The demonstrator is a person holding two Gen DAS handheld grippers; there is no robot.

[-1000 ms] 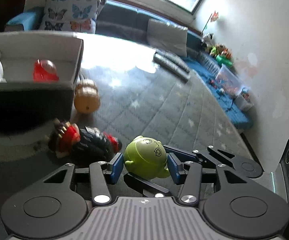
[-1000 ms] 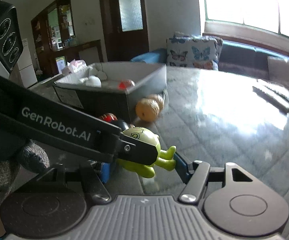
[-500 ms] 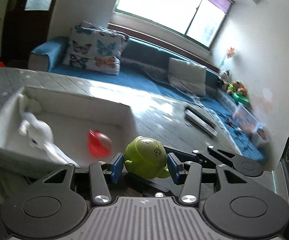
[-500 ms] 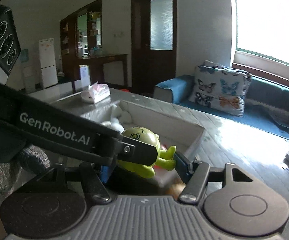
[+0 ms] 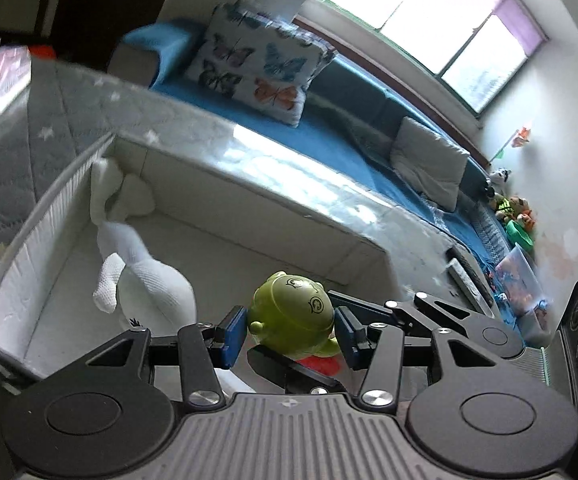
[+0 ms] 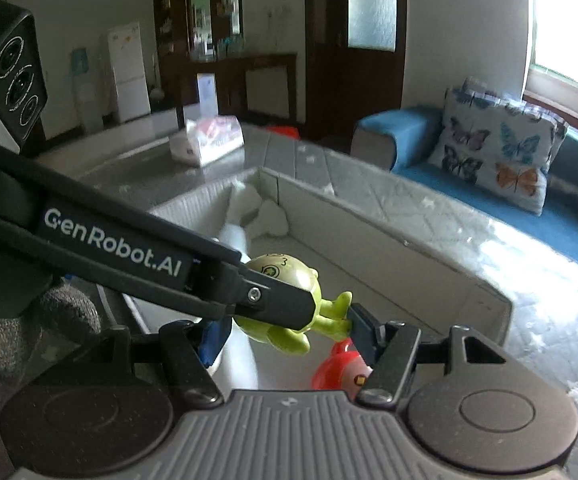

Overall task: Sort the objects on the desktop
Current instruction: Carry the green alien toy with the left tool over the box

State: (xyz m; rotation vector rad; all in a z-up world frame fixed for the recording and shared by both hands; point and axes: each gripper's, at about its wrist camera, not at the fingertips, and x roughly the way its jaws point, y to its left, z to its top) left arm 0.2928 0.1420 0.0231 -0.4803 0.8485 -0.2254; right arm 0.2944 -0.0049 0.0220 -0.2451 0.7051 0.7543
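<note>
The left gripper [image 5: 289, 336] is clenched on a green one-eyed toy figure [image 5: 293, 312], its blue pads pressed to either side of the round body, and it holds the figure in the air over the open storage box [image 5: 269, 216] on the grey quilted table [image 5: 29, 120]. From the left wrist camera, a white plush animal [image 5: 149, 280] lies inside the box at about 9 o'clock from the figure. A red toy [image 5: 325, 364] shows on the box floor just under it, at about 5 o'clock. The right gripper [image 6: 285, 332] is right alongside, its fingers spread to either side of the same figure. One finger of the left gripper crosses in front, so I cannot tell whether the right one is actually gripping or only bracketing the toy. A grey gloved hand [image 6: 9, 344] shows at 8 o'clock in the right wrist view. I would say this is the delivery step: the figure is carried over the box but is not yet resting in it. The next move seems to call for lowering it a little toward the bare floor of the box, between the plush and the red toy, then letting the pads part. The right gripper's fingers should be kept out of the way so the figure drops free rather than hanging on them.
</note>
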